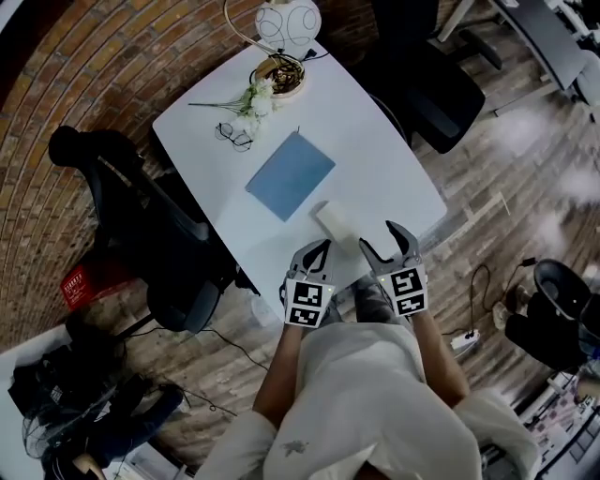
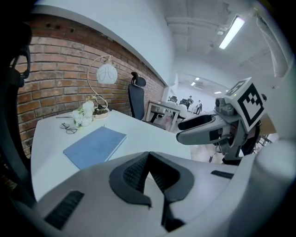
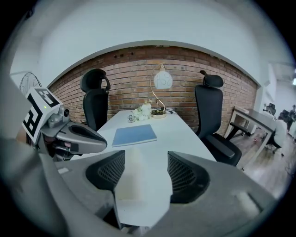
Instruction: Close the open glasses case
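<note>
While both tools hover at the table's near edge and nothing is gripped, the lot stands as follows:

- Glasses case [image 1: 335, 223]: pale, oblong, lying on the white table [image 1: 403, 183] close to its near edge, just beside the blue book's near side. How far its lid stands open I cannot make out from here. It sits where either tool can reach it, probably so one can steady it while the other brings the lid down.
- Right gripper [image 1: 379, 236]: jaws spread wide with nothing between the pads. Its own view frames the case in the gap ahead, so it looks set to arrive first. It is near the case but not touching it.
- Left gripper [image 1: 322, 247]: jaws pressed together and empty, tip aimed at the case from the left. A closed tip would suit pushing a lid rather than pinching it.
- Blue book [image 1: 291, 175]: flat at mid-table, clear of the work.
- Spectacles [image 1: 232, 136]: lying outside the case toward the far left edge, beside white flowers [image 1: 255, 101].
- Round tray [image 1: 281, 77] and globe lamp [image 1: 288, 21]: at the far end, well apart from the case.

Judgement: closing has not begun. The next move calls for a short reach and a gentle press, since a light case so near the edge could slide off
</note>
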A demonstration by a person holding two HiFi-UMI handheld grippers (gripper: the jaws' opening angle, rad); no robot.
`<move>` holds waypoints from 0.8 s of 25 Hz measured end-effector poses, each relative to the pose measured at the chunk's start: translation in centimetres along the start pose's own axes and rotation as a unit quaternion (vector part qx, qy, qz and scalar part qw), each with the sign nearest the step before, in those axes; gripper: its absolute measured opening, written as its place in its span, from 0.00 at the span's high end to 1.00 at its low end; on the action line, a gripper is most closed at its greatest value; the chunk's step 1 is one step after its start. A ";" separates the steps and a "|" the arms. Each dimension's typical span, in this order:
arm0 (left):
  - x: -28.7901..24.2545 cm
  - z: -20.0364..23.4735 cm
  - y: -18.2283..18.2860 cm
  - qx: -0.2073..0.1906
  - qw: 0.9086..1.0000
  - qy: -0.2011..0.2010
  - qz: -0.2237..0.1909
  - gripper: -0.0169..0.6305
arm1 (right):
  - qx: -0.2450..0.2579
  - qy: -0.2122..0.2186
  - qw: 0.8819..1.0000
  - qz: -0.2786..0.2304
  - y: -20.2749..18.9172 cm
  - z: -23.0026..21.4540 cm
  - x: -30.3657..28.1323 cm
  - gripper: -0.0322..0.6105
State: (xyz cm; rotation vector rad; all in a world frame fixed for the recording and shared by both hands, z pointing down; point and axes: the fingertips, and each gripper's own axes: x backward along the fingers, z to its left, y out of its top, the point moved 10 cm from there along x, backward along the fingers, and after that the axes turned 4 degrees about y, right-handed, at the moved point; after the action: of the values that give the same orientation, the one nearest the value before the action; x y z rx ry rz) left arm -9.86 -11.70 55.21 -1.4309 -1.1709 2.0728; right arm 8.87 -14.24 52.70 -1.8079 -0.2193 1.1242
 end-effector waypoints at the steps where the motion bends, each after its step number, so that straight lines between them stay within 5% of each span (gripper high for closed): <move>1: 0.4 0.1 0.4 -0.002 1.000 -0.001 -0.010 0.97 | 0.002 -0.005 1.000 -0.006 0.3 0.2 0.4 0.50; 11: 4.7 0.9 3.5 -0.032 0.995 -0.016 -0.092 0.97 | 0.028 -0.049 0.997 -0.044 2.5 3.3 3.8 0.53; 20: 6.0 1.3 4.2 -0.056 0.991 -0.035 -0.118 0.97 | 0.032 -0.082 0.993 -0.074 4.0 5.4 5.2 0.53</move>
State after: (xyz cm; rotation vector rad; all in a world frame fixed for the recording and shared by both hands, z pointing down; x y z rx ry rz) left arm -12.90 -10.60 48.46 -1.2081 -1.4310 1.9336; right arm 6.37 -9.96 45.76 -1.6162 -0.4019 1.1610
